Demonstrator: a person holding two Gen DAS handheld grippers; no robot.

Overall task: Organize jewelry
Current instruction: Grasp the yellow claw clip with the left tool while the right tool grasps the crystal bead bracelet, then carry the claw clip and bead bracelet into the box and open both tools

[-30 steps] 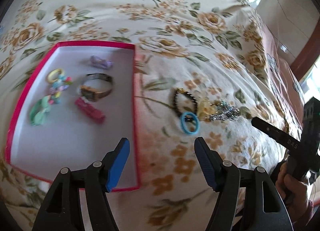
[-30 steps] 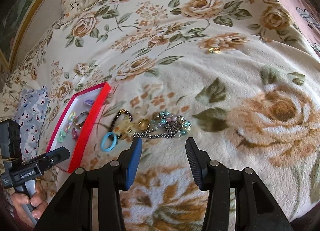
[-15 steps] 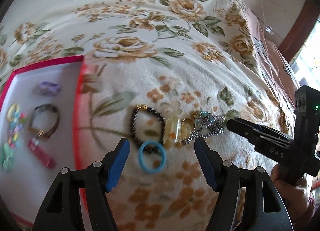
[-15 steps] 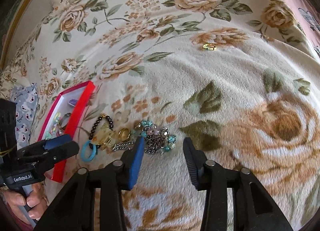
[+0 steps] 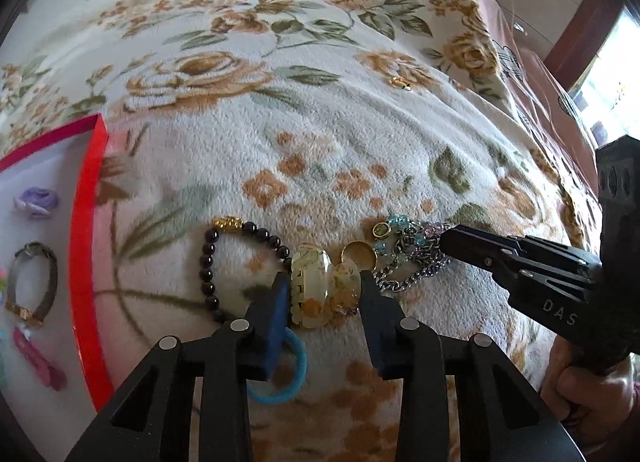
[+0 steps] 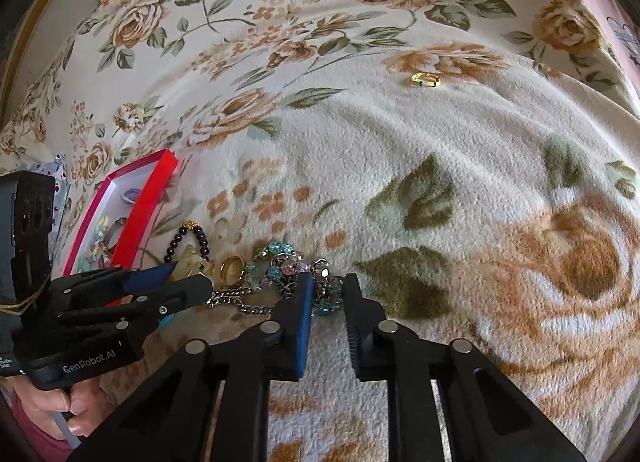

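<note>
A pile of jewelry lies on the floral blanket. My left gripper (image 5: 323,286) is open, its jaws on either side of a translucent yellow hair claw (image 5: 320,290). Beside the claw lie a dark bead bracelet (image 5: 216,258), a blue hair tie (image 5: 288,378) and a gold ring (image 5: 360,256). My right gripper (image 6: 328,290) is open, its jaws around the beaded chain necklace (image 6: 288,266), also seen in the left wrist view (image 5: 404,258). The red box (image 5: 82,254) at the left holds a watch (image 5: 34,282), a purple clip (image 5: 36,200) and a pink clip (image 5: 36,358).
A small gold ring (image 6: 426,79) lies alone far back on the blanket, also seen in the left wrist view (image 5: 400,82). The red box (image 6: 140,198) shows at the left of the right wrist view. A bed edge and floor are at the far right.
Both grippers moved forward and down onto the pile. The left jaws narrowed around the hair claw; the right jaws narrowed around the necklace.
</note>
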